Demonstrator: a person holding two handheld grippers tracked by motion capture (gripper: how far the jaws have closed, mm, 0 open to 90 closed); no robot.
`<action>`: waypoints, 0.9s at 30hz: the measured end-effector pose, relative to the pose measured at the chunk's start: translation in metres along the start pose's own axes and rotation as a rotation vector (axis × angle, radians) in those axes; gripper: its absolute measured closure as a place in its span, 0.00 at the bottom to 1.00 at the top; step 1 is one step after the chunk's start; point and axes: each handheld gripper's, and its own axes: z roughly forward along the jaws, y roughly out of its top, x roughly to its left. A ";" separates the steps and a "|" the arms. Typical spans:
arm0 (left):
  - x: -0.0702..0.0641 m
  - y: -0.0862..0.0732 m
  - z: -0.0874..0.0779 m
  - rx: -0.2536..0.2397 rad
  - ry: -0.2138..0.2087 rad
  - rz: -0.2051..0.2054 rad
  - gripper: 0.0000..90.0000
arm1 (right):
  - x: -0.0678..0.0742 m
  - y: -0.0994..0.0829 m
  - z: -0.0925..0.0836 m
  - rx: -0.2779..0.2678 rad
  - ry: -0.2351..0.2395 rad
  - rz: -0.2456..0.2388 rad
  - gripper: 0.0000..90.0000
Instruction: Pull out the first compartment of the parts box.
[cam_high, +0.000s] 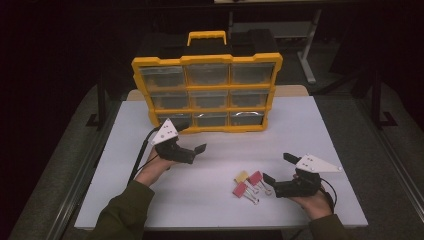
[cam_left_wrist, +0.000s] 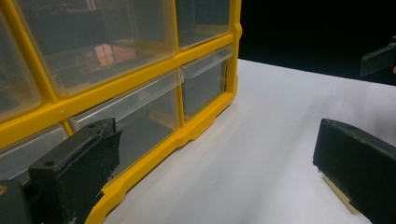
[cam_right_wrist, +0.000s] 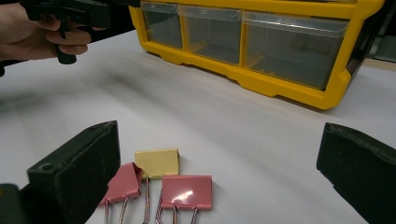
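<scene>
Three binder clips (cam_right_wrist: 163, 184) lie side by side — handles seemingly toward the right tool (cam_high: 278, 169), released, as is the left tool (cam_high: 194, 137).

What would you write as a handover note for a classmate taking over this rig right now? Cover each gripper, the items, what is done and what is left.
Left gripper: open, empty, just in front of the yellow drawer organiser, near its bottom row.
Right gripper: open, empty, just right of the binder clips.
Items: two pink binder clips and one yellow binder clip lie together on the white table, none gripped.
Done: nothing visibly; all drawers look shut.
Left: probably open a drawer and put the clips in.
</scene>
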 end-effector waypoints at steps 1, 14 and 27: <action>0.000 0.000 0.001 0.002 0.000 0.000 0.00 | 0.000 0.000 0.000 0.000 0.000 0.000 0.00; 0.003 0.000 0.016 -0.004 -0.011 -0.005 0.00 | -0.001 -0.001 0.001 0.001 0.000 0.001 0.00; 0.007 0.000 0.028 -0.011 -0.022 -0.014 0.00 | -0.002 -0.002 0.002 0.004 0.001 0.010 0.00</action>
